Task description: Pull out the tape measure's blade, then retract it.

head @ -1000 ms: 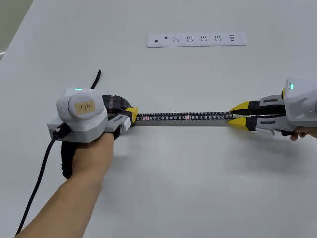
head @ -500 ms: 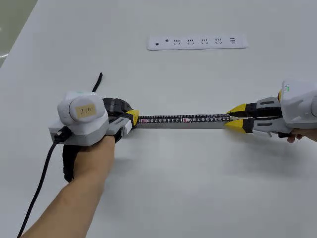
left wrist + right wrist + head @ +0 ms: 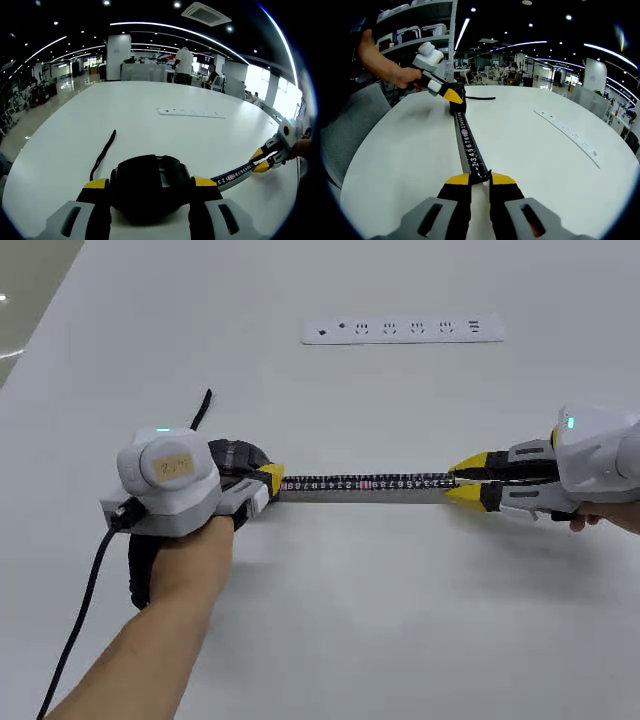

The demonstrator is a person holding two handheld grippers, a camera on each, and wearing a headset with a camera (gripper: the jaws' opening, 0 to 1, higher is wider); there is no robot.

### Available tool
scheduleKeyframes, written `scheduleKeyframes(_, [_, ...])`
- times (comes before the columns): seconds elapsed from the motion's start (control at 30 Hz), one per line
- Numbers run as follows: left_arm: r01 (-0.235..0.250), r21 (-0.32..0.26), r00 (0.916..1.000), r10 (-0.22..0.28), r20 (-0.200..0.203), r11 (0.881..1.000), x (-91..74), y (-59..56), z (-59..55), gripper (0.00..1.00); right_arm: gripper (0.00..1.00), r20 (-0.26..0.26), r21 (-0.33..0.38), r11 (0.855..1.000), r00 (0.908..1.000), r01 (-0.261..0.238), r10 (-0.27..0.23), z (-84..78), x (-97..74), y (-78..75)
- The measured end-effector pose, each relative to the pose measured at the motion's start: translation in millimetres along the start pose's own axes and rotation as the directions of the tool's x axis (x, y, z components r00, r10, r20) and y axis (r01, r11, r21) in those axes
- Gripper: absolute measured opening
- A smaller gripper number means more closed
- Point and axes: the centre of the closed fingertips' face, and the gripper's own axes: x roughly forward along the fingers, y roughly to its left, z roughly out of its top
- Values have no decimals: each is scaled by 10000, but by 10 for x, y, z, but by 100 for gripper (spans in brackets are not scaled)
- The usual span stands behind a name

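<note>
Left tongs (image 3: 150,183) clamping rounded black case (image 3: 235,455), right tongs (image 3: 480,179) pinching flat numbered blade (image 3: 467,142)

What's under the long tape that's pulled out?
Just the white table, with the blade stretched over it between the case and the right gripper. The strip of tabletop right beneath it is covered.

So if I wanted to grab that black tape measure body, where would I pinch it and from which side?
Probably across the two broad sides of the tape measure case, coming from the end away from the blade, as the left gripper does here. Those sides give the jaws steady contact, and that approach leaves the blade's exit free for the right gripper to pull.
</note>
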Motion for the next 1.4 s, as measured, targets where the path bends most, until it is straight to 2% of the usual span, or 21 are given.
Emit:
scheduleKeyframes(0.63, [52,-87,10000,-52,-61,9999,4,2,7,60,11,143,-1,9999,9998,-103,103,106,118,35])
scheduleKeyframes(0.67, [62,-99,10000,-63,-71,9999,11,0,9,60,11,202,4,9999,9997,-139,139,141,167,41])
scheduleKeyframes(1.4, [141,-170,9999,-143,-82,9998,12,-9,8,60,12,379,110,9994,9988,-319,315,245,357,107])
